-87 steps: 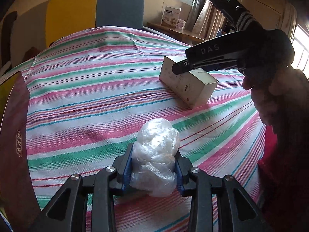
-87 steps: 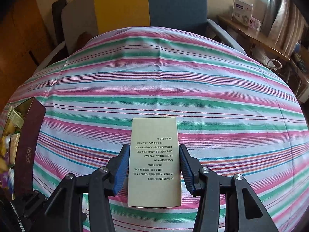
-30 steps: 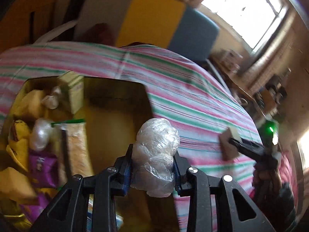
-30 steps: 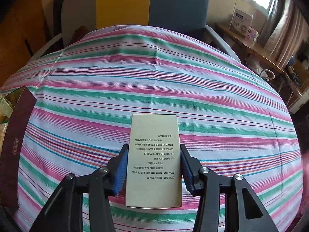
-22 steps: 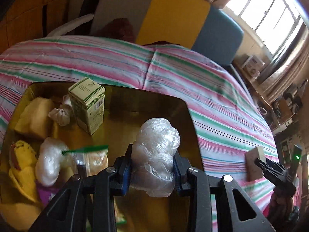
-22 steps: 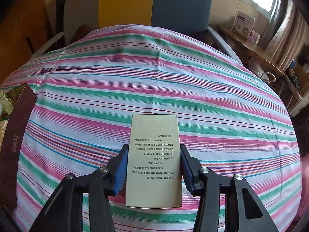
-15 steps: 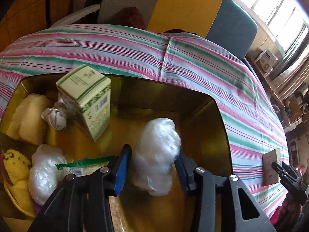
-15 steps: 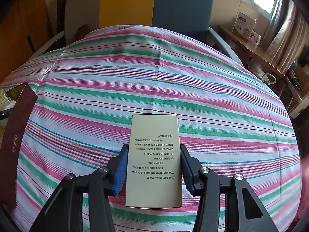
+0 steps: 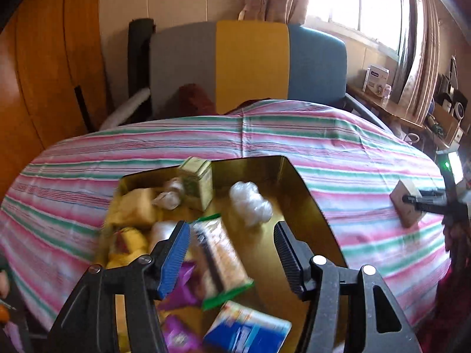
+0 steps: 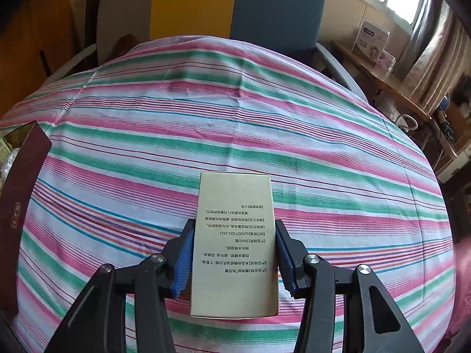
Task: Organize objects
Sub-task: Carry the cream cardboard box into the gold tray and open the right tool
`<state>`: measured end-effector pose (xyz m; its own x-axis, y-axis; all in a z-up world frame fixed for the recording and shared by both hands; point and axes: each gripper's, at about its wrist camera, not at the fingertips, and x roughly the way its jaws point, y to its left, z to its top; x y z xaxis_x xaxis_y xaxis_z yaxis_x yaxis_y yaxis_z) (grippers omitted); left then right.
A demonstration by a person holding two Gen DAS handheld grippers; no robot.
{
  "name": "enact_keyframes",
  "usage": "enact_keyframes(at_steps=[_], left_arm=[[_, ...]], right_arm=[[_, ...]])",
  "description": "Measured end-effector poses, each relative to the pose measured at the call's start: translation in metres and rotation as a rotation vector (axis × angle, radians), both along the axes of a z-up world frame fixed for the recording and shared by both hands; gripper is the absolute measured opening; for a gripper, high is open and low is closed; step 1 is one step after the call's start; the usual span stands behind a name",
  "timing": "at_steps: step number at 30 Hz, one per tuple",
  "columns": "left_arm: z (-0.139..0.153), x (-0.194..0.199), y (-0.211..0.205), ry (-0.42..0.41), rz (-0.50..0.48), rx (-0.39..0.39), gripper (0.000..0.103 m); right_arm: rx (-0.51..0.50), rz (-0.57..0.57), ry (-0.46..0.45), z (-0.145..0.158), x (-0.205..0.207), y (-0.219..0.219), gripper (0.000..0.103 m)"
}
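My left gripper [image 9: 231, 250] is open and empty above a gold-lined box [image 9: 306, 194] on the striped table. A crumpled clear plastic bag [image 9: 250, 203] lies on the box floor ahead of the fingers. The box also holds a green carton [image 9: 198, 182], snack packets [image 9: 219, 256] and a blue pack [image 9: 247, 328]. My right gripper [image 10: 234, 253] is shut on a beige printed box [image 10: 235, 244], held just above the tablecloth. The same gripper and box show at the right in the left wrist view [image 9: 407, 206].
The striped cloth [image 10: 235, 117] covers the round table. The box's dark red outer wall [image 10: 17, 203] stands at the left edge in the right wrist view. A grey, yellow and blue chair [image 9: 250, 64] stands behind the table. A side shelf [image 9: 379, 100] holds small cartons.
My left gripper carried the plastic bag over the gold box, opened and let it drop inside, then pulled up and back. My right gripper stayed still with the beige box.
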<state>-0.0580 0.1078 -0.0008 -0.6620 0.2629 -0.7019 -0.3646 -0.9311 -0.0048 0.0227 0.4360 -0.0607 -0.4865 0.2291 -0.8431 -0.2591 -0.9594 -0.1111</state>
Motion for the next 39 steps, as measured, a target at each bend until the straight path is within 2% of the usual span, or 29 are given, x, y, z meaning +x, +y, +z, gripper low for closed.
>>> enact_keyframes(at_steps=[5, 9, 16, 20, 26, 29, 31, 34, 39], left_arm=[[-0.001, 0.019, -0.019, 0.011, 0.012, -0.024, 0.06], [-0.003, 0.025, -0.032, 0.007, 0.029, -0.016, 0.06], [-0.004, 0.032, -0.051, 0.011, 0.072, -0.001, 0.06], [-0.006, 0.033, -0.062, 0.017, 0.093, -0.005, 0.06], [-0.012, 0.031, -0.091, 0.024, 0.192, -0.012, 0.061], [-0.014, 0.029, -0.104, 0.028, 0.242, -0.016, 0.061], [-0.015, 0.029, -0.111, 0.028, 0.261, -0.012, 0.061], [-0.016, 0.03, -0.117, 0.034, 0.275, -0.006, 0.061], [-0.01, 0.032, -0.119, 0.076, 0.291, -0.018, 0.066]], right_arm=[[0.036, -0.05, -0.035, 0.003, -0.001, -0.006, 0.051], [-0.024, -0.053, 0.02, 0.026, 0.004, -0.034, 0.051], [-0.098, 0.131, 0.131, 0.071, -0.001, -0.146, 0.051], [-0.127, 0.241, 0.157, 0.082, -0.009, -0.216, 0.051], [-0.132, 0.302, 0.092, 0.062, -0.028, -0.285, 0.051], [-0.111, 0.302, 0.072, 0.051, -0.036, -0.3, 0.051], [-0.142, 0.308, 0.055, 0.045, -0.042, -0.308, 0.051], [-0.083, 0.3, 0.031, 0.034, -0.049, -0.32, 0.05], [-0.065, 0.295, -0.02, 0.012, -0.047, -0.33, 0.054]])
